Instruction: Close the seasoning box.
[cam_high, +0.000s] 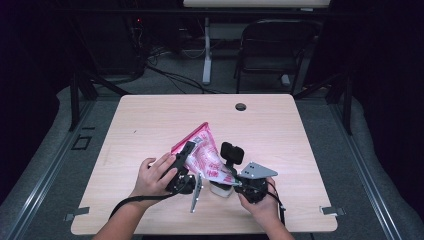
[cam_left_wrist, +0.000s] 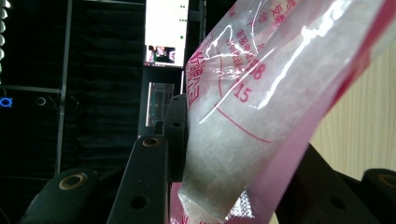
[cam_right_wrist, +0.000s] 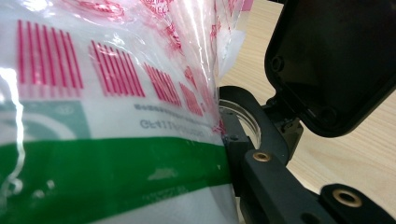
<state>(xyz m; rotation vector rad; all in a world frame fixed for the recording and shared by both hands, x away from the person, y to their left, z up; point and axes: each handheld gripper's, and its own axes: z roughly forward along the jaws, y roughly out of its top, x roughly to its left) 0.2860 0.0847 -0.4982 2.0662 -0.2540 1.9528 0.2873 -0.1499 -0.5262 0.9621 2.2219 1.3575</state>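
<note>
Near the front edge of the pale wooden surface (cam_high: 150, 125), between the person's two hands, hangs a clear plastic pouch printed in pink-red with a green band and filled with white grains (cam_high: 202, 155) — lifted off the wood and tilted, its pink sealed end pointing up and to the far side, its low end toward the right hand. The left gripper (cam_high: 184, 159) has its fingers clamped on the pouch near the upper part; in the left gripper view the film (cam_left_wrist: 261, 116) is pinched between the two black fingers (cam_left_wrist: 144, 182). The right gripper (cam_high: 231, 176) has its fingers closed on the lower corner of the pouch, and in the right gripper view the green-banded film (cam_right_wrist: 107, 140) bulges against one finger (cam_right_wrist: 261, 182). Just under that corner sits a small round clear container (cam_high: 220, 189), its rim (cam_right_wrist: 243, 116) showing behind the finger, with a black hinged lid (cam_high: 232, 152) standing open above it.

By my judgement the pouch will handle as a soft, shifting load: the film is thin, glossy and slippery, and the grains slump toward whichever end is lowest, so the weight moves as it tilts. It looks moderately light, not fragile, though the film could tear or slide out of a pinch. The safest holds are the flat sealed edges and corners — where the plastic is doubled and empty — rather than the bulging middle.
</note>
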